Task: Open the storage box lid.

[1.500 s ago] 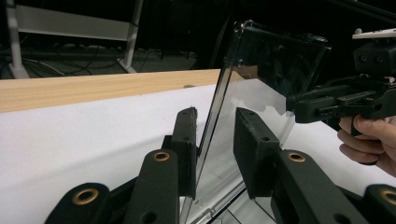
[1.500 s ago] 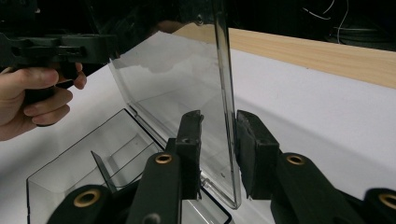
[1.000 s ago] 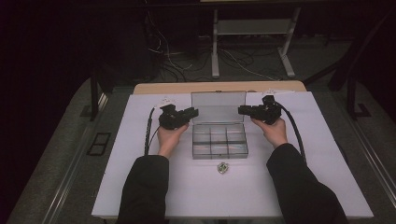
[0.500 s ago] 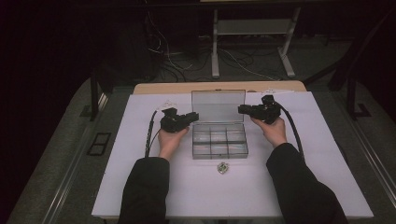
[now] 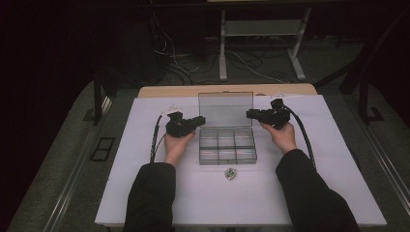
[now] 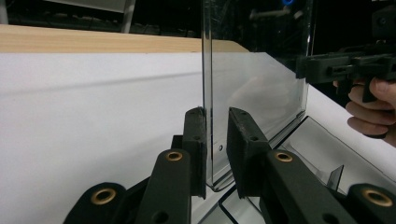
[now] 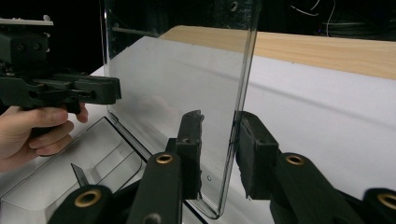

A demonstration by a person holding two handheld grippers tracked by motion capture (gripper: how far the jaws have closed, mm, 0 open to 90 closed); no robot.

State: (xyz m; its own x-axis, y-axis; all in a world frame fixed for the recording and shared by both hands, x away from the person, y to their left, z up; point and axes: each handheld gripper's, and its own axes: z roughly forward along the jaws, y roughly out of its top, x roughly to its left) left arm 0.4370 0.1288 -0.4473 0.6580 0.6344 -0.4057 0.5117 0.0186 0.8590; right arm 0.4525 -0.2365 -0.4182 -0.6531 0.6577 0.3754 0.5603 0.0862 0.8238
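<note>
A clear plastic compartment box (image 5: 227, 153) lies in the middle of the white table, its lid (image 5: 226, 108) standing upright at the back. My left gripper (image 5: 200, 119) reaches in from the left and straddles the lid's (image 6: 254, 84) left edge. Its jaws have just been closing; one pad (image 6: 195, 135) lies against the lid and the other pad (image 6: 240, 140) stands a little off it. My right gripper (image 5: 249, 114) straddles the lid's (image 7: 177, 79) right edge, open, with a gap on each side. Its jaws have just opened slightly.
A small green and silver object (image 5: 231, 173) lies on the white sheet (image 5: 145, 193) just in front of the box. A wooden tabletop strip (image 5: 169, 91) runs behind the sheet. Cables and a stand's legs are on the floor beyond.
My left gripper has shifted slightly at the lid's left edge. The right hand and the lid have stayed where they were.
</note>
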